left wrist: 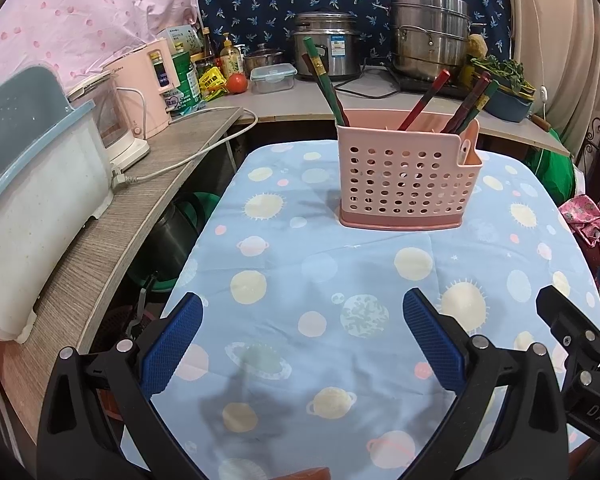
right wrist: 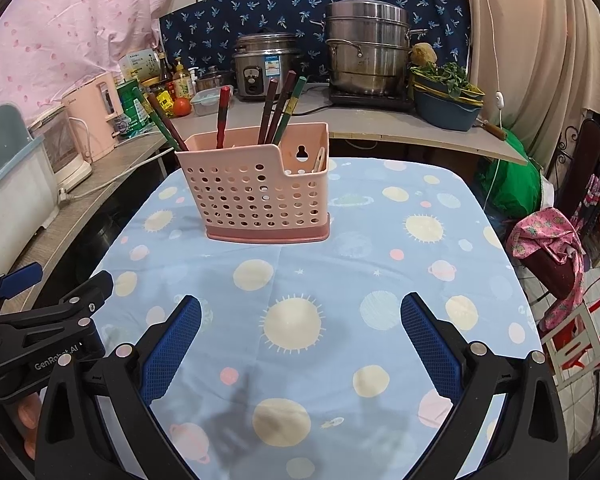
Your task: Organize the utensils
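Tablecloth (right wrist: 340,280), pink caddy (right wrist: 256,196), chopsticks (right wrist: 278,108); grippers agape

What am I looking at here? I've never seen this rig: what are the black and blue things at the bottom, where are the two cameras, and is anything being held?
There is no robot. A person holds a hand-operated gripper in each hand, and each carries a wide-angle camera looking forward along its two blue-padded fingers. One picture comes from the left gripper, the other from the right gripper; each also glimpses its neighbour at the edge. Both are open and hold nothing. Ahead, on the blue planet-print tablecloth, stands a pink perforated plastic utensil basket with red, brown and green chopsticks leaning in it. Behind is a kitchen counter with steel pots.
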### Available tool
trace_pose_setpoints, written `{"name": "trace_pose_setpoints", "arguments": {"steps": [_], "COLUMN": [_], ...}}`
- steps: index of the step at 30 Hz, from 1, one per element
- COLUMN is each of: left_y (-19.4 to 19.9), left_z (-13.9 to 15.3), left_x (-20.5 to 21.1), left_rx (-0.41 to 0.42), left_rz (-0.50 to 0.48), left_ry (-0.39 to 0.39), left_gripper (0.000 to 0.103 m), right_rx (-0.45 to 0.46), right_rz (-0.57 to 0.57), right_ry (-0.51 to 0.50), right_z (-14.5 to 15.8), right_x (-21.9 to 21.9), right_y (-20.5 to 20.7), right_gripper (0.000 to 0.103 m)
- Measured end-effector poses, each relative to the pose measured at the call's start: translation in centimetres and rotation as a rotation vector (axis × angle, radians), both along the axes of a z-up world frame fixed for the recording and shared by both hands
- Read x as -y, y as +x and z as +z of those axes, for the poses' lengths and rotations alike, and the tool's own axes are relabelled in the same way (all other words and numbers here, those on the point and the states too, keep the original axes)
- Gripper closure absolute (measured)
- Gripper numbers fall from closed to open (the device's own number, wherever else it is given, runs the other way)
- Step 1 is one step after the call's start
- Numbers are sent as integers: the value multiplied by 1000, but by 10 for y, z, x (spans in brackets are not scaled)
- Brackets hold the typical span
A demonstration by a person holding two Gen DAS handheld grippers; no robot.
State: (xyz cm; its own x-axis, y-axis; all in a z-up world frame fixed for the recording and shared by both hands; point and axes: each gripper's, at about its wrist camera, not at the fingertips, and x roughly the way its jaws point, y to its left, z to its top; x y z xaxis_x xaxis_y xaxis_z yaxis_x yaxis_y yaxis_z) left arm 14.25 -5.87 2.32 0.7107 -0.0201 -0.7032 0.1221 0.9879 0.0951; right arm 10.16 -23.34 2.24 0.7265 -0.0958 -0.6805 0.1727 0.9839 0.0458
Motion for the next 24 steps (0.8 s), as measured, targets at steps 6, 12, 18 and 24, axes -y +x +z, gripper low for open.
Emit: {"name": "trace_pose_setpoints", "arguments": {"steps": [6,12,18,24], "left_y": [0,1,2,3], "left_z": [0,0,1,2], "left_x": [0,0,-2,-4], "left_rx": [1,-1,3,-3], "left_rz": [1,1,9,13], "left_ry": [0,-1,-6,-16], "left_gripper": [7,7,7,7], "right_rx": [0,0,4,4], "right_rz": [-4,-5,-7,-9], "right_ry": [-2,-4,-6,-10], "right_z": [-1,-1,1,2], "right_x": [0,0,1,2], "right_y": [0,0,0,1], "right_gripper": [7,7,7,7]}}
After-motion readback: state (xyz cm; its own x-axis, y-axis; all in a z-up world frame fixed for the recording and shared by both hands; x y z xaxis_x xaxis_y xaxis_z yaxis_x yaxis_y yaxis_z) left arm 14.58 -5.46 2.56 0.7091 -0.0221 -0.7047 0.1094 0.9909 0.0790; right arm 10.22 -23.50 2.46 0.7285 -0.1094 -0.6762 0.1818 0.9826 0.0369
